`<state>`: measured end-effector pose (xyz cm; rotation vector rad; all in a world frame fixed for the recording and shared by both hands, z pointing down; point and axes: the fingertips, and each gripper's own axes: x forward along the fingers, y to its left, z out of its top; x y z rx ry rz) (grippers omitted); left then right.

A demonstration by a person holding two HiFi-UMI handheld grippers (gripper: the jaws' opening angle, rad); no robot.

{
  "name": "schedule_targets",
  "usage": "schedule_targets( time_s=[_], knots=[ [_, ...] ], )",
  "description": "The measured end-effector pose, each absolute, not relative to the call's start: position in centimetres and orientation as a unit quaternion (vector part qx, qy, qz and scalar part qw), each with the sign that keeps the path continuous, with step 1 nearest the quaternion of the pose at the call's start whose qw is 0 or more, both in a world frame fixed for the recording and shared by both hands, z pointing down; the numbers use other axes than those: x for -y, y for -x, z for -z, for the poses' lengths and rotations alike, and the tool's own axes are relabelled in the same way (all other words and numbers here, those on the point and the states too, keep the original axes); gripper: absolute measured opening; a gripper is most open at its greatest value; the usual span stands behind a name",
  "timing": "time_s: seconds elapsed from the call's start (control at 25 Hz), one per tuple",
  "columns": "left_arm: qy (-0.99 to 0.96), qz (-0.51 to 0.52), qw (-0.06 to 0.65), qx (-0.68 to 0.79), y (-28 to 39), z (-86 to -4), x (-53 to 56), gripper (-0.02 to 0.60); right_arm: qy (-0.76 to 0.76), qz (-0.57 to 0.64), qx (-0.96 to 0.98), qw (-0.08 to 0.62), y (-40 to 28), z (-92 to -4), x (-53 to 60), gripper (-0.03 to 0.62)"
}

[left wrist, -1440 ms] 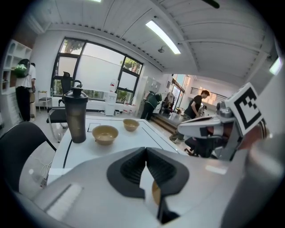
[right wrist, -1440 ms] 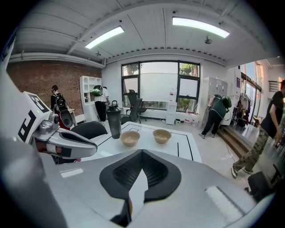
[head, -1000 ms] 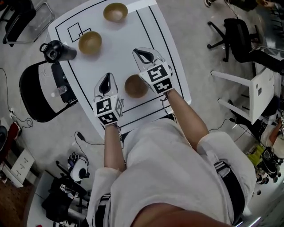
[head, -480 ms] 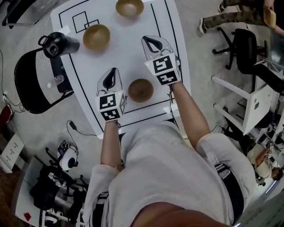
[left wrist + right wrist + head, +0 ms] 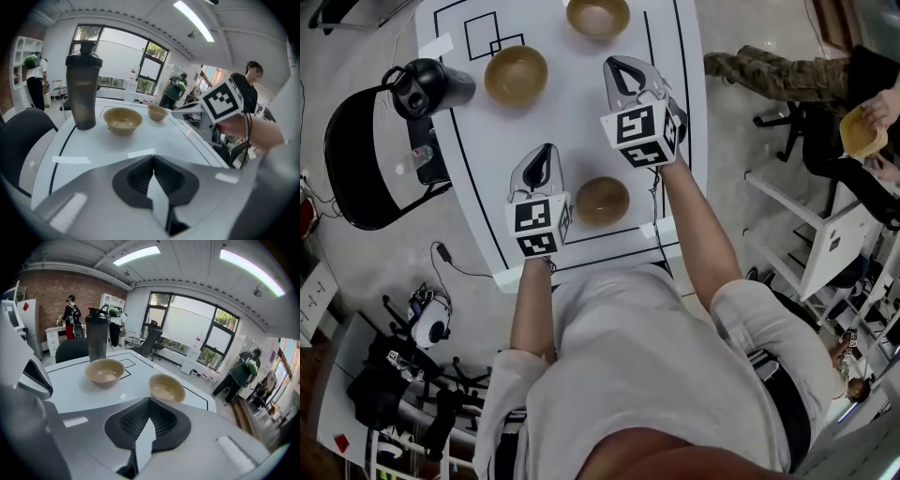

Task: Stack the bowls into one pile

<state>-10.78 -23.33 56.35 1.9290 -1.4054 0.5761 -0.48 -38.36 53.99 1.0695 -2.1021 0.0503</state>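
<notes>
Left gripper (image 5: 545, 157) and right gripper (image 5: 622, 71) are both clenched and empty. One bowl (image 5: 602, 200) sits between them near the table's (image 5: 572, 127) front edge.

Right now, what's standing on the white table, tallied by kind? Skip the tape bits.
Bowls: 3 (near bowl, middle bowl, far bowl)
Shaker bottle: 1
Total: 4
</notes>
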Motion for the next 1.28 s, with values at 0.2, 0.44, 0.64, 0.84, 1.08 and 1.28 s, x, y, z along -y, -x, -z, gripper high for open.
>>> schedule_targets(
  time_s=[0.2, 0.44, 0.64, 0.84, 1.08, 1.28],
  knots=[
    [-0.742, -0.224, 0.336, 0.535, 10.8, -56.8, 23.5, 0.003, -0.393, 0.1, 0.792, 0.457, 0.8, -55.0, 40.1, 0.006],
    [-0.739, -0.223, 0.341, 0.536, 11.3, -57.1, 23.6, 0.003, -0.355, 0.168, 0.761, 0.516, 1.2, -56.6, 41.1, 0.066],
    [-0.738, -0.222, 0.344, 0.537, 11.6, -57.0, 23.5, 0.003, -0.348, 0.194, 0.748, 0.531, 1.4, -57.4, 41.8, 0.069],
    [-0.733, -0.222, 0.346, 0.541, 12.1, -57.2, 23.2, 0.003, -0.33, 0.213, 0.732, 0.556, 1.6, -58.7, 42.9, 0.112],
    [-0.733, -0.226, 0.348, 0.539, 12.4, -57.4, 22.8, 0.003, -0.33, 0.237, 0.724, 0.558, 1.9, -58.8, 43.7, 0.054],
    [-0.732, -0.225, 0.348, 0.541, 12.6, -57.1, 22.5, 0.003, -0.326, 0.231, 0.735, 0.548, 2.3, -57.9, 42.8, 0.026]
  ],
)
